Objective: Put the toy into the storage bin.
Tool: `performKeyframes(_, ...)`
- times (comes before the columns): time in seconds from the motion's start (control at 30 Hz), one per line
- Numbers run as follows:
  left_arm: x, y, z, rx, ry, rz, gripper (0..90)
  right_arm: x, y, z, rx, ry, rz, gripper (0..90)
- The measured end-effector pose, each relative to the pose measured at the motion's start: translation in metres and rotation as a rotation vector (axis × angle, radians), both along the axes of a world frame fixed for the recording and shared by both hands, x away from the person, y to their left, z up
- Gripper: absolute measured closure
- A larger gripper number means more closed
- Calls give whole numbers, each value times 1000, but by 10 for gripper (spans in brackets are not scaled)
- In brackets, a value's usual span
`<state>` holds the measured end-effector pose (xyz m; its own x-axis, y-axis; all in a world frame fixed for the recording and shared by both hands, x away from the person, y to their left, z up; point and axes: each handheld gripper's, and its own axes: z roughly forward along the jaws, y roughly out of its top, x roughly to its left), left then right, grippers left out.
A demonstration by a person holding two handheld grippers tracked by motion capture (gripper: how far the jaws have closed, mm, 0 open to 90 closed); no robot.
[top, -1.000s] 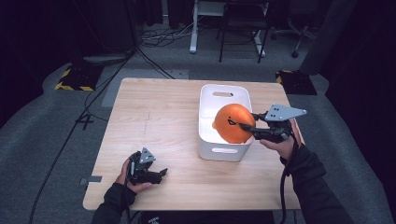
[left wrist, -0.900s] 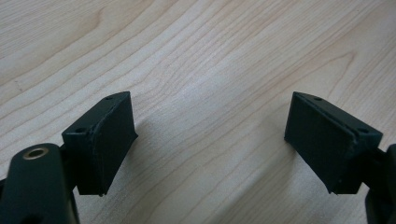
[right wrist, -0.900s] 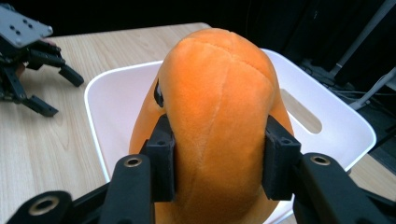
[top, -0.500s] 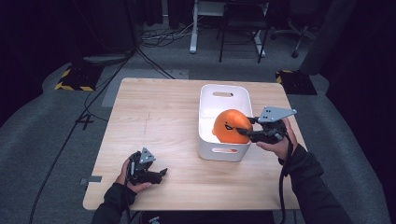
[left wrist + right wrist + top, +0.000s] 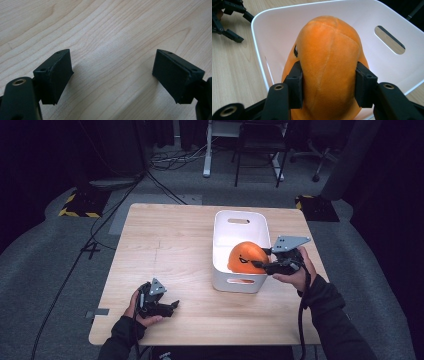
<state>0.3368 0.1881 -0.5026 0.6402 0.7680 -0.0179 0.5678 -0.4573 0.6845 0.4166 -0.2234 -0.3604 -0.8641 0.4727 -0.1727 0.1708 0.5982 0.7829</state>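
Lowered since a second ago, the orange plush toy (image 5: pixel 246 258) now sits down inside the white bin (image 5: pixel 223 227), where earlier it hung at the bin's rim. At the bin's near right corner the right gripper (image 5: pixel 260 261) has just been opening its jaws, though the pads (image 5: pixel 295 85) still dent the toy's sides, likely easing off so it settles on the bin floor. Well left of the bin, the left gripper (image 5: pixel 173 305) rests idle on the wooden table (image 5: pixel 165 235), jaws apart and empty.
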Motion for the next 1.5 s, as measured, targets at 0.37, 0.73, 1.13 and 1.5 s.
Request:
performKeyframes(0.37, 0, 0, 0, -1, 1, 3, 163, 2, 4, -4, -38, 27, -5, 473)
performKeyframes(0.73, 0, 0, 0, 0, 0, 0, 163, 4, 9, -8, -79, 50, -7, 435)
performKeyframes(1.13, 0, 0, 0, 1, -1, 0, 163, 7, 9, -14, -80, 93, -10, 403)
performKeyframes(1.5, 0, 0, 0, 0, 1, 0, 163, 10, 7, -15, -67, 126, -17, 407)
